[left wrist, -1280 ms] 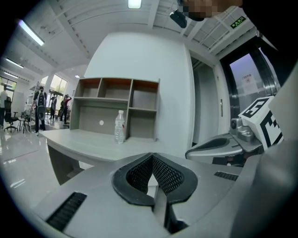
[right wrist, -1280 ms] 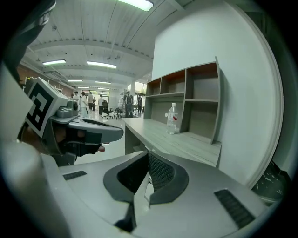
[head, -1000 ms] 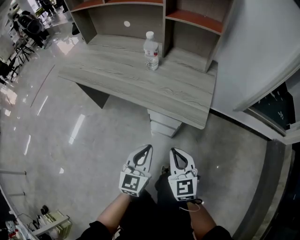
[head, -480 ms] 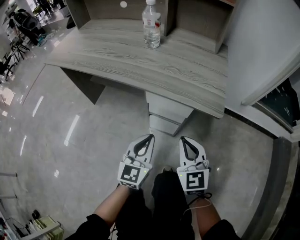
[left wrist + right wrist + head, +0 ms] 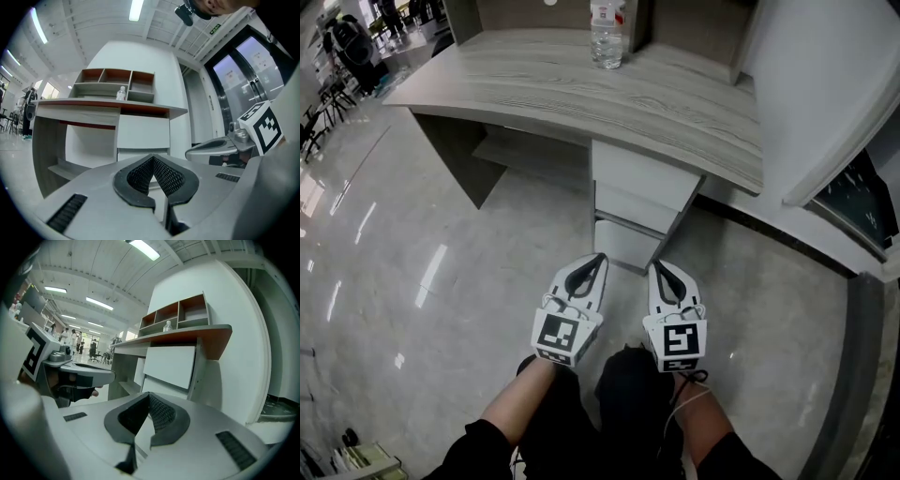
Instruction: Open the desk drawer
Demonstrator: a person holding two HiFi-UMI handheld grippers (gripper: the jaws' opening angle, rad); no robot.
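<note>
The left tongs (image 5: 598, 261) and right tongs (image 5: 658, 267) are both clenched, with nothing between their ribbed black pads (image 5: 167, 174). Just ahead of their tips stand the smooth, flat-fronted white drawers (image 5: 639, 192), partly hidden beneath the grey woodgrain bench (image 5: 581, 89). Beyond them, a clear plastic bottle (image 5: 607, 37) is cut off at the top.

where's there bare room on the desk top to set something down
The desk top is bare left of the water bottle and along its whole front edge. Only the back, around the bottle and the shelf unit, is taken.
</note>
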